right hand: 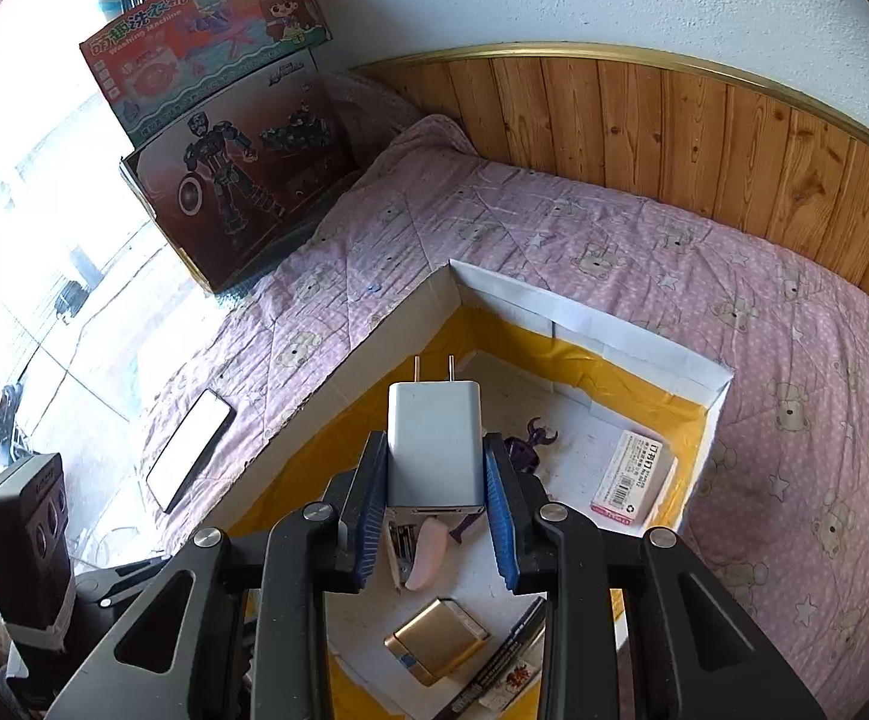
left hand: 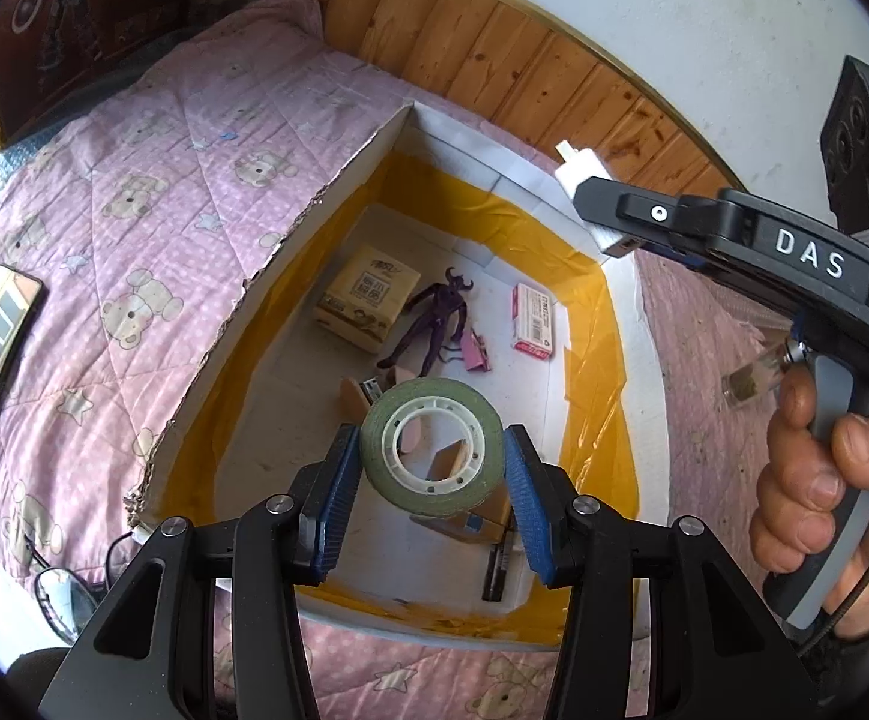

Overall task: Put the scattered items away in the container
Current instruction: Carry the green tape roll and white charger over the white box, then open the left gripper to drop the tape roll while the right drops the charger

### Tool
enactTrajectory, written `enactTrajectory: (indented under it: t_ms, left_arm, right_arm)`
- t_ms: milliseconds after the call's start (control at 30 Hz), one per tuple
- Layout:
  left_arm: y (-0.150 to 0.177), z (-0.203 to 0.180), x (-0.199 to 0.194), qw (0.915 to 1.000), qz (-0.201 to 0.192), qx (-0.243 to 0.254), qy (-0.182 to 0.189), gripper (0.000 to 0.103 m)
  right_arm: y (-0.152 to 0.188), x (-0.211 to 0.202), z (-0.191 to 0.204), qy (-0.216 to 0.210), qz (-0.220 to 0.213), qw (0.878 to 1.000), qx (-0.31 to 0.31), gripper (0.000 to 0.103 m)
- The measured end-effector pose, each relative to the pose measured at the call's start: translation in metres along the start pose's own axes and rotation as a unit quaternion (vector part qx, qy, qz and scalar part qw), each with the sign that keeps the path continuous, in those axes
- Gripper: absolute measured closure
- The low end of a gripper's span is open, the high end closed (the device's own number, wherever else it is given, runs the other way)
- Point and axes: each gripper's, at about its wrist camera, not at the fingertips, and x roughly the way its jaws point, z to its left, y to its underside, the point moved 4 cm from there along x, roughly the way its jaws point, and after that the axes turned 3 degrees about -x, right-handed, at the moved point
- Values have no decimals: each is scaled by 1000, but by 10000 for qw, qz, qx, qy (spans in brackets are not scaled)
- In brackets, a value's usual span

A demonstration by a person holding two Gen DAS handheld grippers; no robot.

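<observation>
My left gripper (left hand: 431, 462) is shut on a green tape roll (left hand: 431, 456) with a white core, held over the open cardboard box (left hand: 290, 276) lined with yellow tape. My right gripper (right hand: 434, 501) is shut on a white wall charger (right hand: 434, 444), prongs pointing away, also above the box (right hand: 590, 324). From the left wrist view the right gripper enters at the upper right with the charger (left hand: 578, 171) over the box's far corner. Inside the box lie a tan tissue pack (left hand: 368, 300), a purple figure (left hand: 440, 324), a pink-and-white staple box (left hand: 533, 318) and a gold item (right hand: 437, 639).
The box sits on a pink quilt (right hand: 614, 228) with bear prints. A phone (right hand: 191, 459) lies on the quilt left of the box. Toy boxes (right hand: 236, 174) lean at the far left. A wooden panel wall (right hand: 704, 132) runs behind. A small glass bottle (left hand: 752, 381) lies on the quilt.
</observation>
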Motion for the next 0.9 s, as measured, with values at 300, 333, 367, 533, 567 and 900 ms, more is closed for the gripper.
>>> enactTrajectory:
  t_ms: [300, 333, 367, 533, 567, 900]
  left_arm:
    - [-11, -26, 18, 9979, 287, -441, 378, 53]
    - [-12, -27, 21, 9971, 341, -552, 391, 53]
    - [-13, -26, 25, 9960, 394, -694, 408, 53]
    - [-17, -18, 40, 9817, 508, -1685, 733, 53]
    - [-18, -19, 43, 9790, 513, -1805, 798, 53]
    - [-13, -22, 78, 9430, 987, -2935, 1218, 53]
  right_arm:
    - [-19, 31, 1, -108, 257, 9996, -52, 71]
    - [-21, 33, 0, -91, 280, 9995, -61, 71]
    - [-22, 35, -1, -101, 312, 9994, -74, 71]
    - [-29, 49, -6, -172, 505, 9983, -251, 71]
    - [-31, 52, -8, -165, 532, 9980, -284, 71]
    - [-36, 81, -17, -214, 954, 9919, -805, 71]
